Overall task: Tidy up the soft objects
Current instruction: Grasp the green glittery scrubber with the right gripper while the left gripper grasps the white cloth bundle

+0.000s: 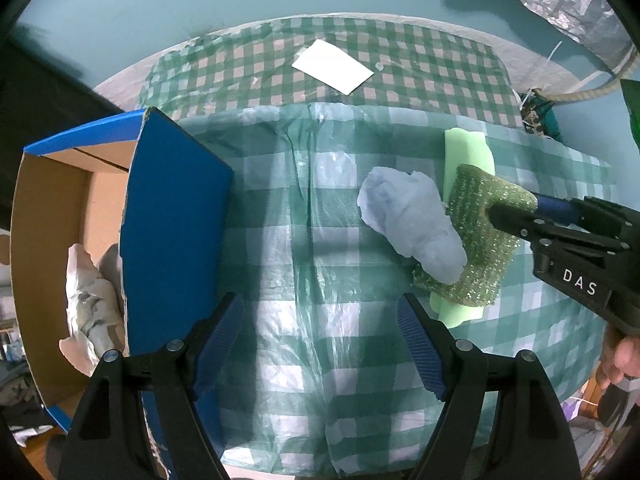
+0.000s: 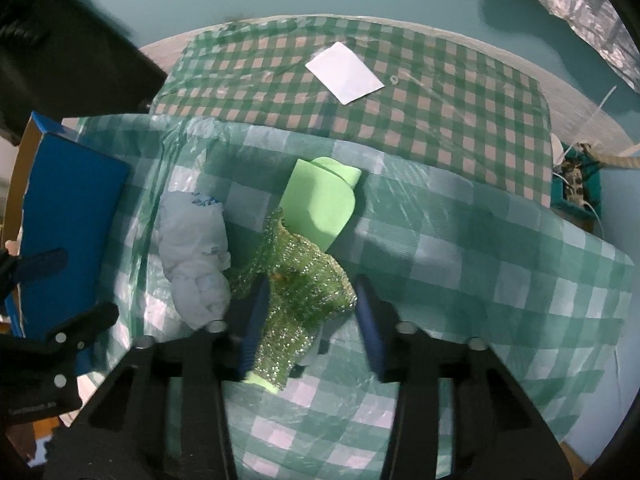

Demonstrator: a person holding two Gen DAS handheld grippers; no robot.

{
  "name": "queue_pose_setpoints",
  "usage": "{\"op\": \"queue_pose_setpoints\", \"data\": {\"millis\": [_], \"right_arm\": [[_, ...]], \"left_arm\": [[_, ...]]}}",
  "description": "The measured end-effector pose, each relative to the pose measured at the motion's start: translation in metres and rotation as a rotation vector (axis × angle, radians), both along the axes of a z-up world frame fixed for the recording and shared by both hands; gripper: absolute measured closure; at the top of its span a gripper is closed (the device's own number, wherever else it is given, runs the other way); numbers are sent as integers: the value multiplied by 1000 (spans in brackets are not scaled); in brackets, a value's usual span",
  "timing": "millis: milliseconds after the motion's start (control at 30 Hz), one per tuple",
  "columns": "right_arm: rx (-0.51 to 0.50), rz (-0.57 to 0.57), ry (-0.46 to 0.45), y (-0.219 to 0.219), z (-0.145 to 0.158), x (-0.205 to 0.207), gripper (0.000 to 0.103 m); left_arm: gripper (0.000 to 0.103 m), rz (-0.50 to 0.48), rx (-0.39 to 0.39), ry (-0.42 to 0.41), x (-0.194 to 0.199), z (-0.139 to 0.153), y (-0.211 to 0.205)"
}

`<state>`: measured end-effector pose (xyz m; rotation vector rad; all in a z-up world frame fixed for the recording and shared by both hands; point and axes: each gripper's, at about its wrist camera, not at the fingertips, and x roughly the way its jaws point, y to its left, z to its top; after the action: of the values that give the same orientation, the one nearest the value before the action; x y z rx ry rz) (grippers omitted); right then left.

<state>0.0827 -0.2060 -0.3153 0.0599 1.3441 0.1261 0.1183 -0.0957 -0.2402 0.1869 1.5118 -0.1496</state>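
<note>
A glittery green scourer point(image 1: 476, 240) point(image 2: 304, 280) lies over a light green foam piece point(image 1: 468, 152) point(image 2: 320, 200) on the checked tablecloth. A crumpled pale plastic bag point(image 1: 412, 220) point(image 2: 192, 256) rests against the scourer's left side. My right gripper point(image 2: 308, 304) point(image 1: 520, 204) points down with its pads pressed on the scourer, which bunches up between them. My left gripper point(image 1: 320, 320) point(image 2: 68, 292) hangs open over bare cloth, left of the bag, with nothing between its fingers.
A blue cardboard box point(image 1: 172, 208) point(image 2: 68, 208) stands open at the table's left edge, with a crumpled white wad point(image 1: 92, 304) inside. A white card point(image 1: 332, 66) point(image 2: 344, 72) lies at the far side. The table's edge point(image 1: 600, 168) runs close on the right.
</note>
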Motion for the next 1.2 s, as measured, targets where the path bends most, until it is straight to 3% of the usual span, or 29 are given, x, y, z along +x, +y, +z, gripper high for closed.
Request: {"op": "queue_pose_setpoints", "data": {"millis": [33,167,500,900,1200], "right_arm": [[3,5,2,1,0,0,81],[22,22,15,2,-1,-5,89],[59,-10,53,-14,6,-35,89],[69,-76,101,-67,7,-76,89],[62,-95,143,-104,8,-93,89]], "left_arm": [[23,1,3,3,1,-1,0],[23,8,1,4,4,0,0],[23,7,-3,4,7,-1,-3],[23,-5,5,19,14,-8,-29],[23,36,2,44,23,-13,-41]]}}
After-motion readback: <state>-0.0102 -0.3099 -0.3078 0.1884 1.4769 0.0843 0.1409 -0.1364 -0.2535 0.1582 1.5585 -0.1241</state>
